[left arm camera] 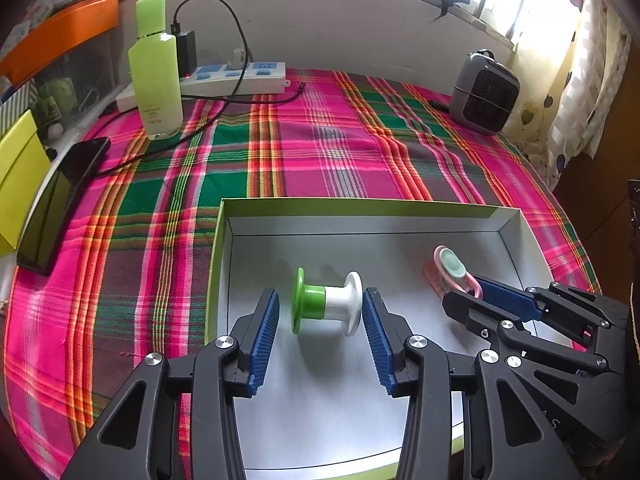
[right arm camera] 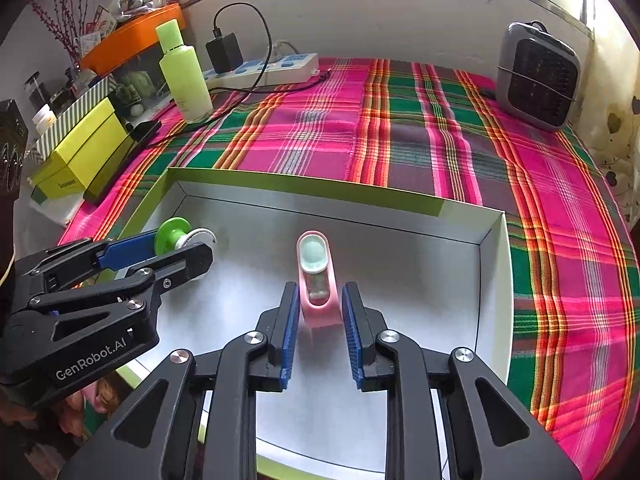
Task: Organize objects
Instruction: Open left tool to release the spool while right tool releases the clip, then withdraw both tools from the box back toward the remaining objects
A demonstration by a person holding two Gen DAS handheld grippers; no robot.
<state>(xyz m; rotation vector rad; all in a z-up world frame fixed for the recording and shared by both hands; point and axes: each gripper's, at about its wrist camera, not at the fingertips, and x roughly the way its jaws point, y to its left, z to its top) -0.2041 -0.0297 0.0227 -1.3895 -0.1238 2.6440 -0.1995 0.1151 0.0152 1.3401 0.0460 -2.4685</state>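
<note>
Plaid-clothed table, shallow white box on it. Your left gripper jaws spread around green-and-white plastic spool; right gripper jaws slightly apart beside pink plastic clip. Both light, rigid, slick; grip spool flanges, clip flanks.

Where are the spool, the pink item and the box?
spool [left arm camera: 326,302], left wrist view, on its green-white barrel.
pink item [right arm camera: 318,280], right wrist view, on its pink body.
box [right arm camera: 304,188], right wrist view, on its far rim.
</note>
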